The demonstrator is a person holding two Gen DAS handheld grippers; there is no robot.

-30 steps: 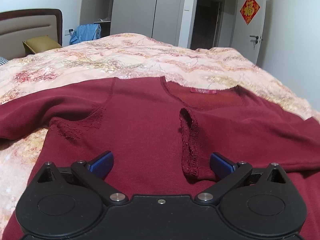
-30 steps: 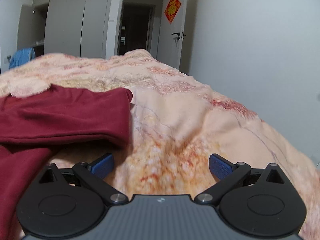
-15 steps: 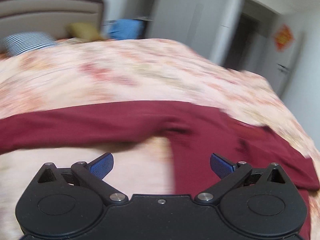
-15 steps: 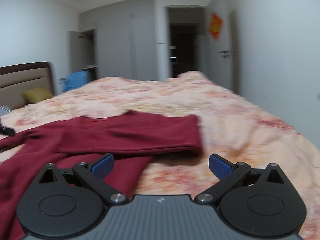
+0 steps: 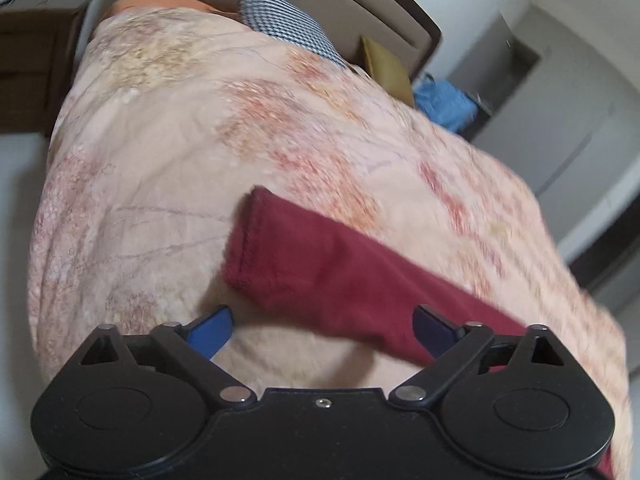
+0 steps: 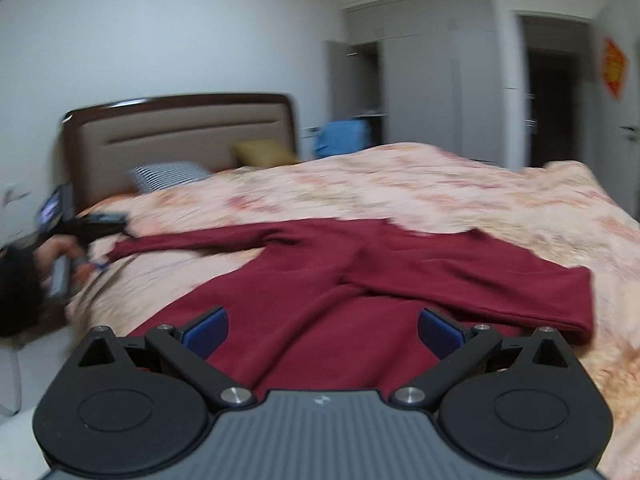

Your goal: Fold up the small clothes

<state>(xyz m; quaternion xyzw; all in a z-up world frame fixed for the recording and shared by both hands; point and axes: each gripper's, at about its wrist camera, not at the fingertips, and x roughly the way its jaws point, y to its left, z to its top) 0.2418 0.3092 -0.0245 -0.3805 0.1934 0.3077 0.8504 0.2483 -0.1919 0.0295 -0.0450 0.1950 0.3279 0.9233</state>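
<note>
Lying flat, sweater (image 6: 320, 304), sleeves (image 5: 320, 264) stretched sideways across bed (image 6: 460, 184).

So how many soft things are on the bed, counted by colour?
Dark red: 1, the sweater
Black-and-white checked: 1, the pillow
Mustard yellow: 1, the cushion
Peach floral: 1, the blanket that covers the bed
Total: 4
The blue cloth lies beyond the bed, so I left it out.

Dark red sweater (image 6: 320, 300) spread flat on bed, both sleeves outstretched.
</note>
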